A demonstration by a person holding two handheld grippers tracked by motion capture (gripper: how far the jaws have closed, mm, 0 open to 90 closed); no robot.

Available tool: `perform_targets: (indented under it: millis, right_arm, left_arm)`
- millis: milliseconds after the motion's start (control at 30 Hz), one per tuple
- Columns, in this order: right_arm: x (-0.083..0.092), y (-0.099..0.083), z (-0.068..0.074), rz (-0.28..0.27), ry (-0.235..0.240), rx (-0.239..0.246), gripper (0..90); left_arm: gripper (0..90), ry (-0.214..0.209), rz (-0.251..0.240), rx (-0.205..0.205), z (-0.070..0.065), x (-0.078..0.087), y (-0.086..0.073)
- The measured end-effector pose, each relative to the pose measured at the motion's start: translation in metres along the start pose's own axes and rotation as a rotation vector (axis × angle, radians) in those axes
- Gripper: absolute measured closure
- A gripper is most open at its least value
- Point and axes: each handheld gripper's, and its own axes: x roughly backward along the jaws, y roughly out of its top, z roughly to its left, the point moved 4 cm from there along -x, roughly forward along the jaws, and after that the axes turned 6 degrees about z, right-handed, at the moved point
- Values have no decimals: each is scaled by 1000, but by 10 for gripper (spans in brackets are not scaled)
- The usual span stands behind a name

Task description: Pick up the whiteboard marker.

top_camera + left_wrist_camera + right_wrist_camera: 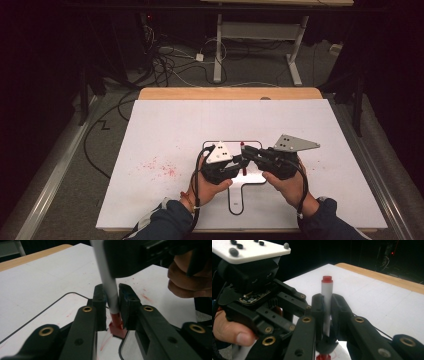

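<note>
1. The tabletop (pixel 165 125) is the biggest thing before me: a white sheet over a wooden top whose bare strip shows along the far edge. Its left half and the far corners carry nothing but the sheet.
2. A black outline (pixel 206 145) with rounded corners is drawn near the middle of the tabletop, with a narrow stem running toward the near edge. Both my hands work over it.
3. A patch of red specks (pixel 159 167) lies on the white sheet left of the outline, about midway between the left edge and the centre. In the left gripper view more red streaks (pixel 146 298) mark the sheet beyond the jaws.
4. My right tongs (pixel 248 151) reach in from the right, held in my right hand (pixel 287 182), the grey plate tilted up on top. In the right gripper view the jaws are pressed together on the white barrel of a marker (pixel 327 300), which stands upright between them with its red end cap on top.
5. My left tongs (pixel 240 161) come in from the left, in my left hand (pixel 207 185), meeting the right tongs nose to nose over the outline.
6. In the left gripper view my left tongs (pixel 113 300) sit narrow, jaws against the lower end of the same marker (pixel 110 285), just above where white gives way to red.
7. The marker's red cap (pixel 117 326) hangs below the left jaws, close over the sheet; whether it touches I cannot tell.
</note>
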Motion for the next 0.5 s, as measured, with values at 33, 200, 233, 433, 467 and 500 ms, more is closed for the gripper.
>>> perform_targets:
  millis: [33,200,233,433,467,500]
  right_arm:
    - [0,0,0,-1,2,1,813]
    - [-1,-2,1,0,7,5,810]
    - [-2,-2,1,0,1,8,809]
    - [-6,-5,0,7,10,7,737]
    - [-7,-5,1,9,12,9,722]
    - [-7,-5,1,11,9,9,698]
  left_arm:
    - [767,12,-5,6,2,1,-1]
    - [784,29,10,-12,3,1,-2]
    - [785,30,17,-13,3,0,-3]
    - [786,33,42,-45,1,-2,-4]
    - [786,32,44,-49,1,-3,-4]
    - [786,31,49,-54,0,-4,-4]
